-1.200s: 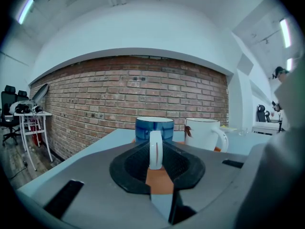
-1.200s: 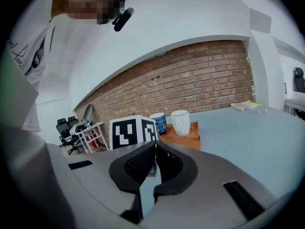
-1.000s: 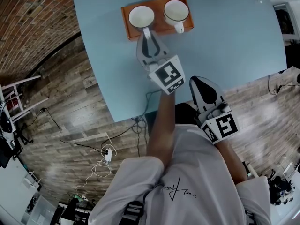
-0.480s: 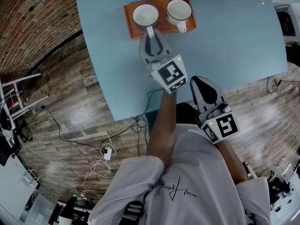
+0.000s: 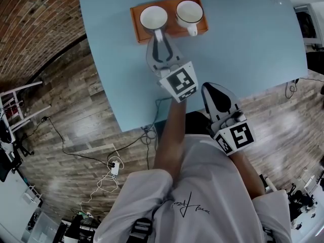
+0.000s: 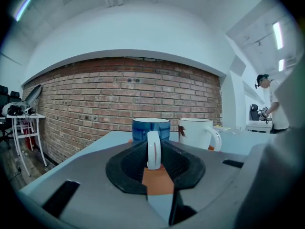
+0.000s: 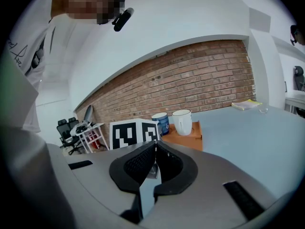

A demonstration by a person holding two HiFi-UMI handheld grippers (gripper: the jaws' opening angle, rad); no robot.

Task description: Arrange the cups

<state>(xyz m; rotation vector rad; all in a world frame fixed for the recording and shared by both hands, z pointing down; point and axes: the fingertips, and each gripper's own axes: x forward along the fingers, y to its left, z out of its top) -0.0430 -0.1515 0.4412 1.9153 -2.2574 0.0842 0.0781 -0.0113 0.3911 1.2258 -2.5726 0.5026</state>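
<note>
Left gripper (image 6: 153,153) jaws: partly apart and opening, pads lying close against both sides of the white loop handle (image 6: 153,147); handle upright between them.
Held thing: handle of the blue ceramic cup (image 6: 150,128), white inside, standing upright.
Blue ceramic cup, place: left end of the flat orange rectangular tray (image 5: 135,22), handle turned toward the person.
White cup with a dark rim (image 5: 189,12): upright on the right end of the same tray, just beside the blue ceramic cup; handle turned to the near right.
Orange tray, place: far part of the pale blue table top (image 5: 243,49), long side running across.
Right gripper (image 7: 153,149) jaws: closed together at the tips, nothing between them.
Right gripper, place: over the near edge of the table, well apart from the tray, pointing toward the two cups.
Marker cube: black-and-white squares of the left one seen from the right gripper view, in front of the cups.
Surroundings: red brick wall (image 6: 86,99) beyond the table; wood-plank floor (image 5: 66,115) with cables lying on it.
</note>
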